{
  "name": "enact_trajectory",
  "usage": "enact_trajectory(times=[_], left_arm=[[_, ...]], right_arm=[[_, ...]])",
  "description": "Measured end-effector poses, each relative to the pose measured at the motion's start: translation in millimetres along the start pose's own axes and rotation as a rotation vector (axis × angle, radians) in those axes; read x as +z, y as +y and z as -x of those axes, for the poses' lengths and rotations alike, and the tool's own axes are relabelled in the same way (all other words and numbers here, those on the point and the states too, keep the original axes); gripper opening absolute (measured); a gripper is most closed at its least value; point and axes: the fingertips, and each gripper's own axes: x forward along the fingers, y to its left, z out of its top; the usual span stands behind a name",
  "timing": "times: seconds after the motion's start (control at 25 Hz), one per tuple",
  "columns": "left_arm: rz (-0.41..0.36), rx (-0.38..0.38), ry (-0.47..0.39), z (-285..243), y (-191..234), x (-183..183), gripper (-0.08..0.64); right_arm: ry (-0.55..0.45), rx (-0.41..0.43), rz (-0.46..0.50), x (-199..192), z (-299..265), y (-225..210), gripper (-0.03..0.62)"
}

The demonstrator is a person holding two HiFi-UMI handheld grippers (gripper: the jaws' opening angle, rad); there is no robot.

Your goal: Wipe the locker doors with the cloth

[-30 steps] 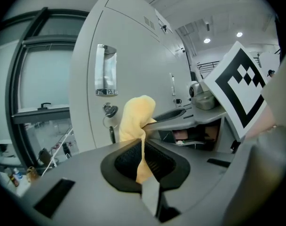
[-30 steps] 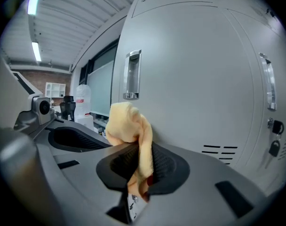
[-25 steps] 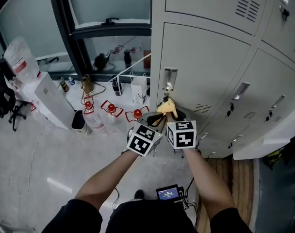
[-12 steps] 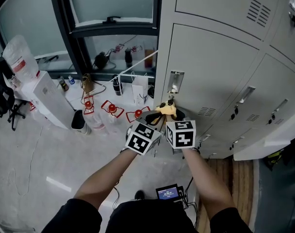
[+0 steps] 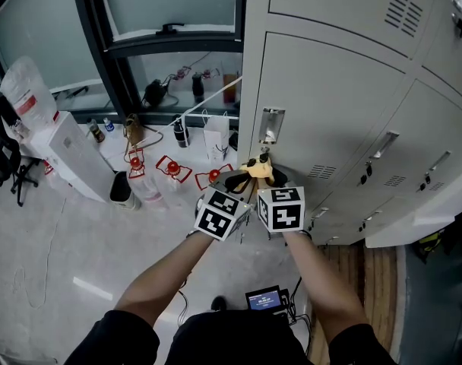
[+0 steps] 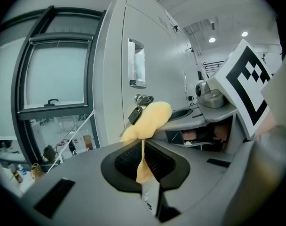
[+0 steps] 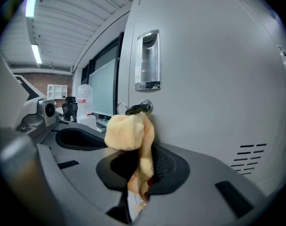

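Pale grey steel locker doors (image 5: 330, 105) rise ahead of both tongs and to their right, with a dark-framed window (image 5: 170, 36) off to their left and a light speckled floor (image 5: 56, 234) below.

A soft yellow fleece cloth (image 5: 260, 170) is held between the two tools. A thin tail of it is pinched in the left tongs (image 6: 143, 149), whose jaws are pressed together on the fabric. A thicker fold is clamped in the right tongs (image 7: 142, 159), which are likewise closed on it. The bunched bulk of the cloth is carried just beyond both sets of tips, on the door side.

Directly past that wad, a dark-headed key (image 7: 136, 109) is seen hanging in the round lock. Higher up from the tips, a chromed recessed handle (image 7: 148, 60) is set into the panel. The cloth is at the key or just short of it; contact with the flat door face cannot be confirmed.

The coming move is judged to turn on one relation: the door face lies straight ahead of the tips, with the wad between tips and panel. A short forward press is therefore judged necessary before any stroke. The two tongs are set side by side, with the right tongs alongside the panel and the left tongs toward its window-side edge. The door's long axis runs upward from the tips, so up-and-down strokes are favoured. The key and handle are judged likely to snag the cloth.
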Motion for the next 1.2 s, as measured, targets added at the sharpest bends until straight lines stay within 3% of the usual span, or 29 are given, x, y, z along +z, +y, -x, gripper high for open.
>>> enact_trajectory(times=[0.4, 1.2], left_arm=[[-0.001, -0.008, 0.008, -13.7, -20.2, 3.5, 0.032], [-0.064, -0.168, 0.007, -101.2, -129.0, 37.3, 0.032]], right_arm=[[0.008, -0.040, 0.006, -5.8, 11.7, -22.3, 0.072], [0.019, -0.198, -0.059, -34.3, 74.5, -153.2, 0.072]])
